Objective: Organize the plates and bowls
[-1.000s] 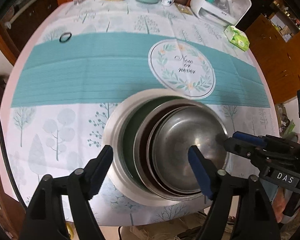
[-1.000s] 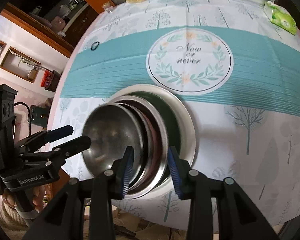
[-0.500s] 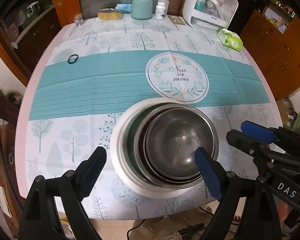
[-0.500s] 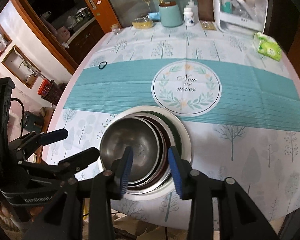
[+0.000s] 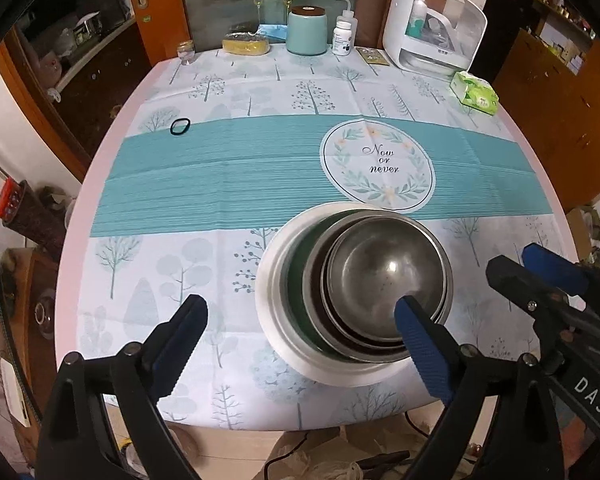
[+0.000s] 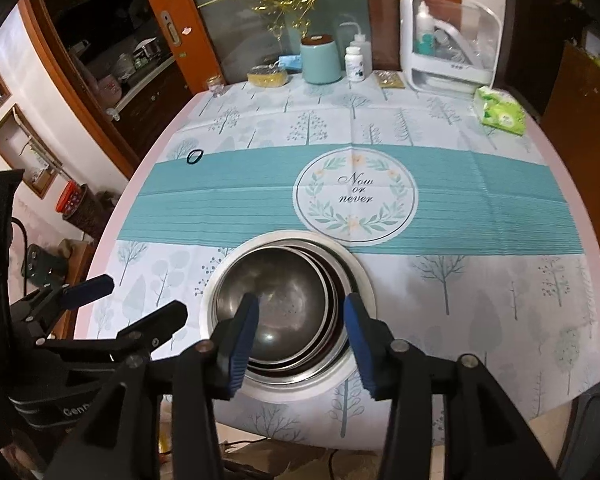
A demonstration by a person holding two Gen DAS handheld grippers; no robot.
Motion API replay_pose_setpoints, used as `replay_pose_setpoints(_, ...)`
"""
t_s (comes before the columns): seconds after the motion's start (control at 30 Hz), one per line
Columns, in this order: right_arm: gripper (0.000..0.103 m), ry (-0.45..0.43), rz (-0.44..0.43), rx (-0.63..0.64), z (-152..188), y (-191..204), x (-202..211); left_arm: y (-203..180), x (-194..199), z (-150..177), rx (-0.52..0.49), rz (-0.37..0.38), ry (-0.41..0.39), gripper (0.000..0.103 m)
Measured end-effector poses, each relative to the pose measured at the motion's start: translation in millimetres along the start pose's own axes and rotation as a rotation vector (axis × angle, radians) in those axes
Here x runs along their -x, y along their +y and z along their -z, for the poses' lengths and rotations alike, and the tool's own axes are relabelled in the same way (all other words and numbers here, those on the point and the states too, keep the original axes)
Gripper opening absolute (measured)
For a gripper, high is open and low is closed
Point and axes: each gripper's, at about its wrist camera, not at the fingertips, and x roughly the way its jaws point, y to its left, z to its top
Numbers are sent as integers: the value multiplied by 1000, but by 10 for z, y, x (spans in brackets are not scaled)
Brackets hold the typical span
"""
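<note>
hovering above the nested steel bowls (image 5: 384, 276) on the white plate (image 5: 268, 300) — left gripper (image 5: 300, 332) spread wide, right gripper (image 6: 300, 330) spread, both holding nothing.

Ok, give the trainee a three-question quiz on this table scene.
1. True or false: the left hand-held gripper grips the steel bowl.
2. The nested stack sits in: A) the white bowl B) a basket C) a sink.
3. Fill in: the black hair tie lies at the edge of the tablecloth's ____ band.

Key: 1 false, its jaws are open and apart from the bowl, as are those of the right hand-held gripper; 2 A; 3 teal.
</note>
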Motion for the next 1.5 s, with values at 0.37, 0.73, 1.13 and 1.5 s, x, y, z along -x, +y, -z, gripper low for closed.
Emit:
replay_pose_setpoints(0.37,55,-86,58,-32,66,14,284,-56,269,43,-13,-34,-84,94)
replay_pose_setpoints(0.73,57,-113,55,-28,101,-21,369,-130,433,59,-14,-85,-149,94)
replay_pose_setpoints(1.13,58,-133,50,-15,94,-25,437,-136,548,80,3,-104,-195,94)
replay_pose_setpoints(1.5,58,-149,52,6,69,-20,470,-128,563,83,15,-103,-208,94)
